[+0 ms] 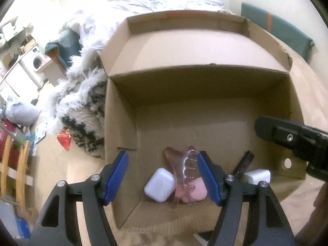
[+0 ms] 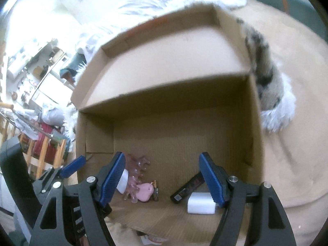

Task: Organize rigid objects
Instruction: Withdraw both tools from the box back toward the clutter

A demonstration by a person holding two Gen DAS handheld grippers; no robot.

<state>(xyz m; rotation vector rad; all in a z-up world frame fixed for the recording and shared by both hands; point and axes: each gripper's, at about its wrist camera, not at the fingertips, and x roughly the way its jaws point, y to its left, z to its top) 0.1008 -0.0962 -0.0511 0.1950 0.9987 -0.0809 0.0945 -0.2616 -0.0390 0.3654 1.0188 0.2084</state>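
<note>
Left gripper (image 1: 163, 177) spread above the near end of the cardboard box (image 1: 205, 86), nothing pinched. Right gripper (image 2: 162, 179) also spread, empty, jaws apart over the same box. On the box floor: white earbud case (image 1: 159, 185) touching a pink claw clip (image 1: 184, 172), a pink rounded item (image 2: 146, 191) beside it, a dark tube (image 2: 187, 189) leaning against a white charger block (image 2: 201, 206).
</note>
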